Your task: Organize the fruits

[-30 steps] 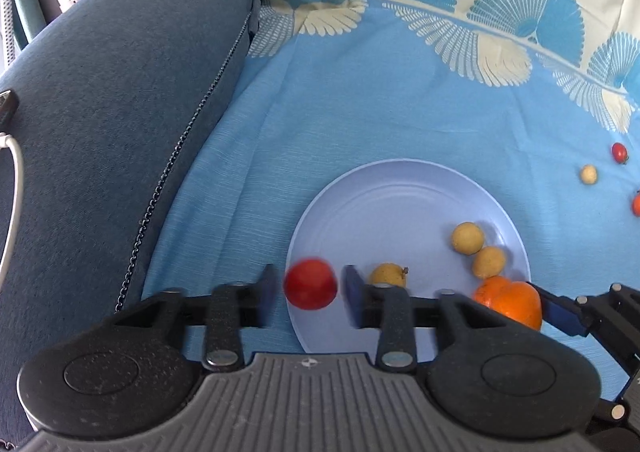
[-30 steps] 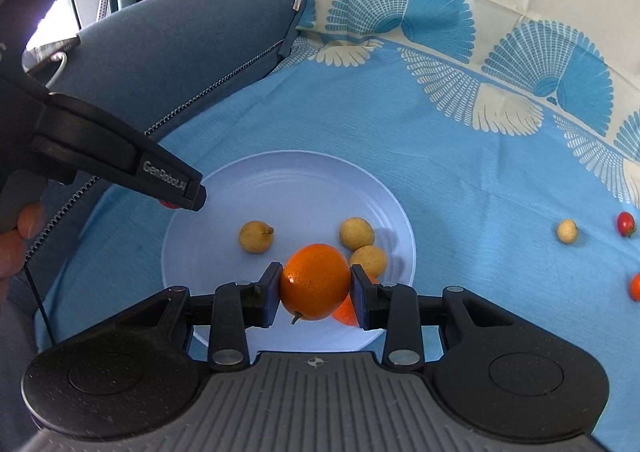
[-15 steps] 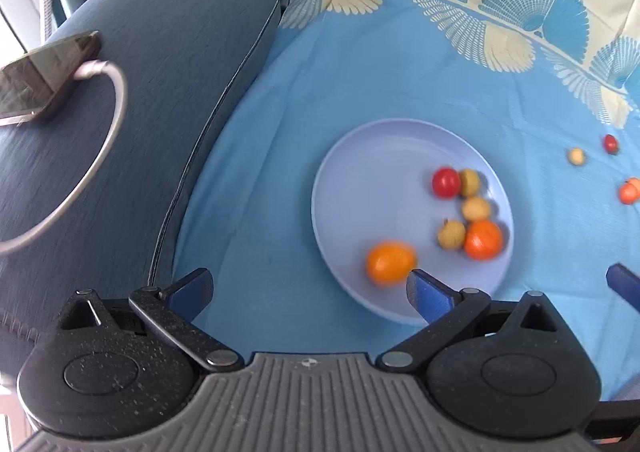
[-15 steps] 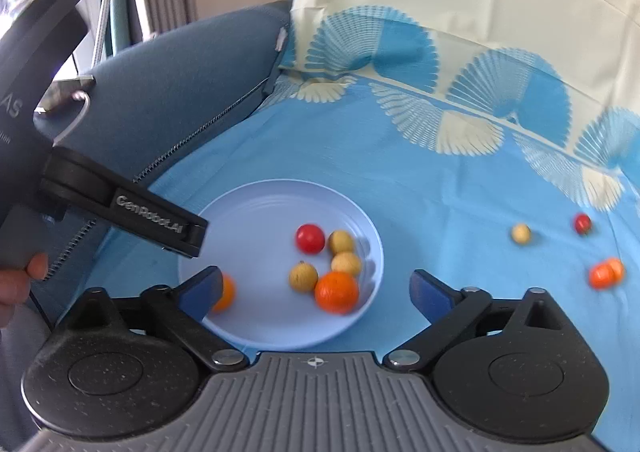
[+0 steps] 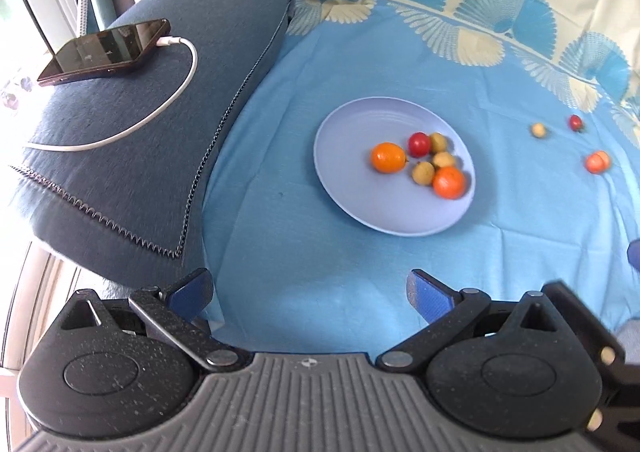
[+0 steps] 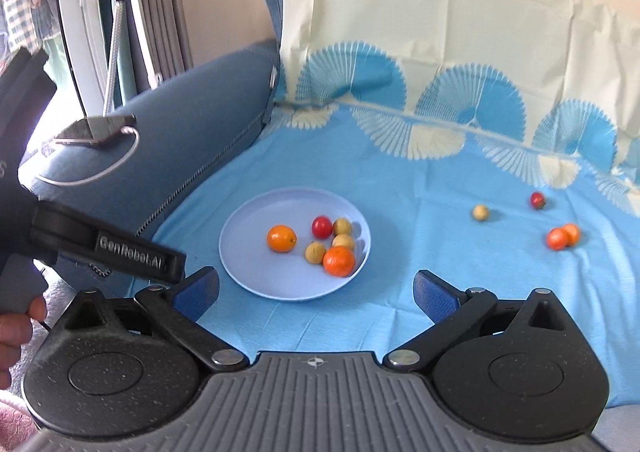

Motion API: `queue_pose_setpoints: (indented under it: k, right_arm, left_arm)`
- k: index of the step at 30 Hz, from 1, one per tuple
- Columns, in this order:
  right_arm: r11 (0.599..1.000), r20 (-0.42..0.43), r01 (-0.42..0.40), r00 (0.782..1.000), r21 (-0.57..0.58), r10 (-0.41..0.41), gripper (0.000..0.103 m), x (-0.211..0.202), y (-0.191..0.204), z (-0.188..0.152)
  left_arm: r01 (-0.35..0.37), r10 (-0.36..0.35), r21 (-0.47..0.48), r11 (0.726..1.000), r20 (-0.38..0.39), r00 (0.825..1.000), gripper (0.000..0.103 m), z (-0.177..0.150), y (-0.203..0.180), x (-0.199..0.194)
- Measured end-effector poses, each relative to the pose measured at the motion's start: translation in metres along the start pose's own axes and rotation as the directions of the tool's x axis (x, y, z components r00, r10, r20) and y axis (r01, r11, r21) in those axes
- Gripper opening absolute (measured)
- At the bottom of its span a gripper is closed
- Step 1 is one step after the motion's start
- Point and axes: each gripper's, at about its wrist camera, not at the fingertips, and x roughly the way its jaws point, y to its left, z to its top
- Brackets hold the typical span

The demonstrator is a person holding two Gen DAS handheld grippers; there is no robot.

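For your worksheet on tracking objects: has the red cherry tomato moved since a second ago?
Yes. The red cherry tomato went from the left gripper at the plate rim to rest among the small yellow fruits farther in.

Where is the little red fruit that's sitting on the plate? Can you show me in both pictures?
Left wrist view: the red fruit sits right of centre, on the far side of the plate.
Right wrist view: the red fruit sits at centre.
Shared landmark: the lone orange just left of it.
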Motion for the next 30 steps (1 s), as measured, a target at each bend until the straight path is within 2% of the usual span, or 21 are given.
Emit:
queue_pose_setpoints:
  k: [14,30]
  right_arm:
    - [0.999,0.142,0.031,0.989,0.012,-0.033,0.102,-0.065,-0.009,-0.011]
    - [1.0,0.197,0.02,0.98,0.011,-0.022,0.102,-0.085,-0.011,-0.015]
  left_arm:
    - [0.007,-0.018,0.087,0.996,0.126,0.992,0.103,-0.026,-0.026,-0.057]
    - [-0.016,0.0,0.087,0.996,0.178,0.984,0.103,-0.035,-0.03,-0.083]
